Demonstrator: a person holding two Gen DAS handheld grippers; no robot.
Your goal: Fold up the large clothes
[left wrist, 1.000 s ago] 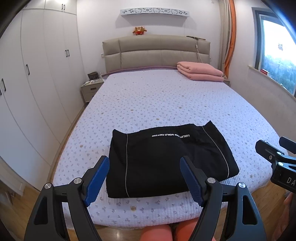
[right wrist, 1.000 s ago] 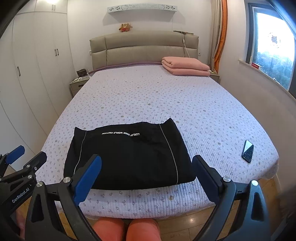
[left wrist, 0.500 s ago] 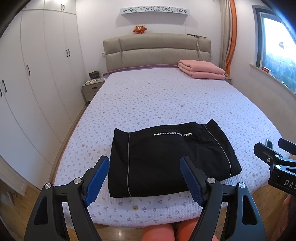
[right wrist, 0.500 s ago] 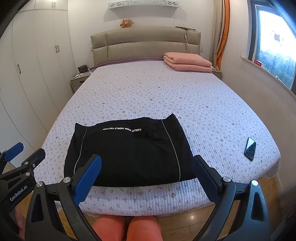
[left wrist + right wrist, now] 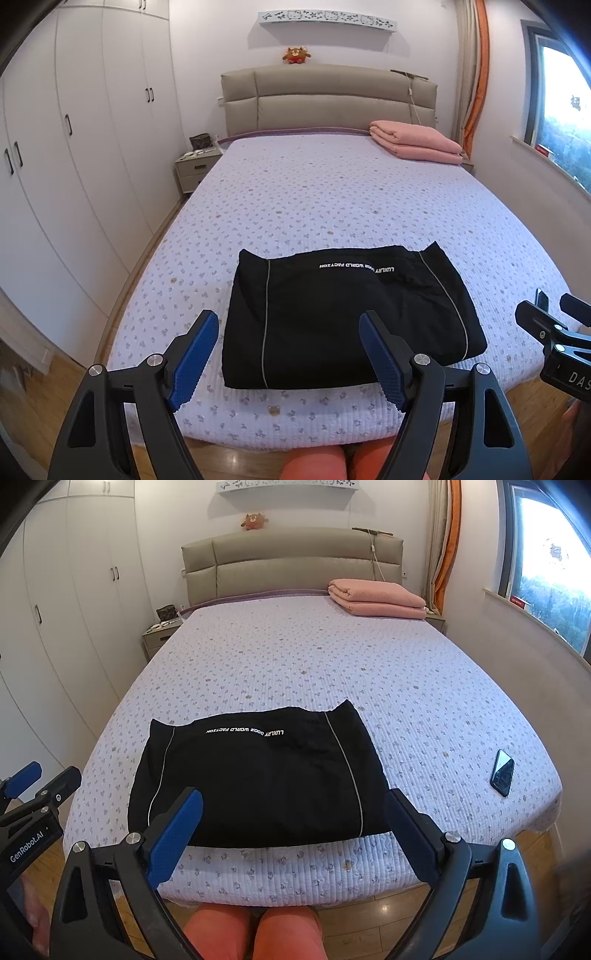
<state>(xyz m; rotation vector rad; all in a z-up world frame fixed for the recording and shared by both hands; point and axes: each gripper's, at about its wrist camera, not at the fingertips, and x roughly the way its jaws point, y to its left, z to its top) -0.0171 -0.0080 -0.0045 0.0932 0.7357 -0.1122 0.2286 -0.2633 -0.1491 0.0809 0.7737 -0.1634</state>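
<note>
A black garment (image 5: 343,314) with thin white stripes and white lettering lies folded into a flat rectangle near the foot edge of the bed (image 5: 332,199); it also shows in the right wrist view (image 5: 258,775). My left gripper (image 5: 291,354) is open and empty, held back above the foot edge, clear of the garment. My right gripper (image 5: 295,834) is open and empty, also held back above the foot edge. Each gripper shows at the side of the other's view.
A folded pink blanket (image 5: 417,146) lies at the head of the bed on the right. A phone (image 5: 502,777) lies near the bed's right foot corner. White wardrobes (image 5: 74,147) line the left wall, with a nightstand (image 5: 195,170) beside the headboard.
Both grippers have drawn back and up a little from the bed, so the folded garment sits lower and slightly farther in view. The garment has not moved.
</note>
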